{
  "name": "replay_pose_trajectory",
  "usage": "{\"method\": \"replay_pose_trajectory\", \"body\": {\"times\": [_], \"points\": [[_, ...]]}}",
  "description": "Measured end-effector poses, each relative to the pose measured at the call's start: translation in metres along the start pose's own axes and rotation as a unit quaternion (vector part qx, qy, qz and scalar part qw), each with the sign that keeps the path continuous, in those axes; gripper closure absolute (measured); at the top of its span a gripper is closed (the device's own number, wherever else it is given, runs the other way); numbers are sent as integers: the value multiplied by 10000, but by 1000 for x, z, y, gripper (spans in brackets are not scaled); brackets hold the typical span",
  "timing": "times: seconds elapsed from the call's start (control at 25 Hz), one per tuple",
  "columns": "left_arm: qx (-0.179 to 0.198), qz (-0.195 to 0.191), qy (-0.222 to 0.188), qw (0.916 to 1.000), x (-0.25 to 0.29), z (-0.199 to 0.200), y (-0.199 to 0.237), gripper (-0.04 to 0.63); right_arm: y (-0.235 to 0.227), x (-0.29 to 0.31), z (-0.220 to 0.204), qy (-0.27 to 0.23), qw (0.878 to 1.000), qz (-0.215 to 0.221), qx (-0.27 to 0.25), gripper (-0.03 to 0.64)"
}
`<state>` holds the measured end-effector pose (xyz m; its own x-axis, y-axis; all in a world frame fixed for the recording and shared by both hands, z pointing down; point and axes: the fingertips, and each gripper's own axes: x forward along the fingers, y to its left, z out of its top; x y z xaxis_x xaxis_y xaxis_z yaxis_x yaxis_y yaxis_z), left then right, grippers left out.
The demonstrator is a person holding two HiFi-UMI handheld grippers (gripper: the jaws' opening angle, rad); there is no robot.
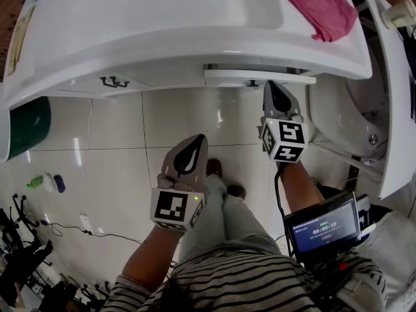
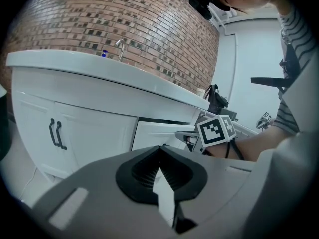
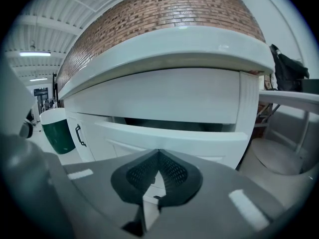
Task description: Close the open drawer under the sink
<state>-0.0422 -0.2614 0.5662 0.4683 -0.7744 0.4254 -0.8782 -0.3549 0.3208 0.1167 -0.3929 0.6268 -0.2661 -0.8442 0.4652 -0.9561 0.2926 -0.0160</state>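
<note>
The white drawer (image 1: 260, 77) under the sink counter (image 1: 195, 38) stands a little way out, with a dark gap above its front (image 3: 174, 133). My right gripper (image 1: 268, 83) is shut and empty. Its tips sit right at the drawer front near the small dark handle; I cannot tell if they touch. In the right gripper view the right gripper (image 3: 158, 151) points at the drawer's lower front. My left gripper (image 1: 200, 137) is shut and empty, held back over the floor tiles. In its own view the left gripper (image 2: 159, 147) faces the drawer (image 2: 157, 133).
Cabinet doors with black handles (image 1: 114, 81) lie left of the drawer. A green bin (image 1: 26, 125) stands at the far left, a white bowl-shaped fixture (image 1: 351, 116) at the right. A pink cloth (image 1: 323, 8) lies on the counter. Bottles (image 1: 45, 182) and a cable lie on the floor.
</note>
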Motion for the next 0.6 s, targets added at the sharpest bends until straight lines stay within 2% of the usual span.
{"method": "replay_pose_trajectory", "body": {"times": [0.6], "points": [[70, -55, 3, 10000, 0, 0, 1, 580, -7, 20, 11, -38, 9999, -79, 69, 615]]}}
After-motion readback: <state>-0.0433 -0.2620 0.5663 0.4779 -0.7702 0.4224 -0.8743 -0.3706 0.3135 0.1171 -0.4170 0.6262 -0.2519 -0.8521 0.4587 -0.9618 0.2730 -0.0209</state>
